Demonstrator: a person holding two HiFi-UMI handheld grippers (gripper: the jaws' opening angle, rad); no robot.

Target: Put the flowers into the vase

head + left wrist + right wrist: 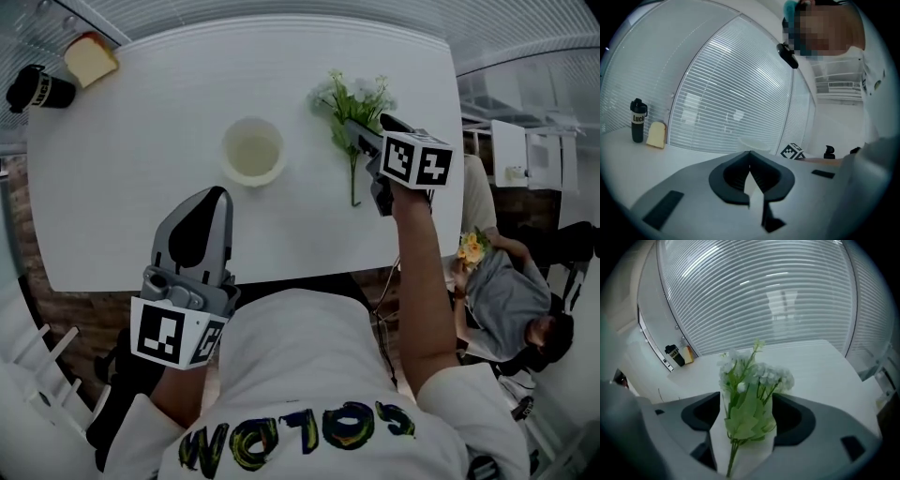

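Note:
A bunch of white flowers (354,97) with green leaves and a long stem lies flat on the white table (141,216), right of centre. My right gripper (356,131) reaches down over it, open, jaws wide on either side of the leaves. In the right gripper view the flowers (751,380) fill the gap between the jaws of the right gripper (746,398), with bare table showing beside the stem. The white vase (253,150) stands upright at the table's middle, left of the flowers. My left gripper (212,201) is shut and empty near the front edge, below the vase.
A black bottle (39,89) and a yellow bread-shaped block (91,58) sit at the table's far left corner. A person sits off the table's right side, holding yellow flowers (472,248). Blinds run behind the table.

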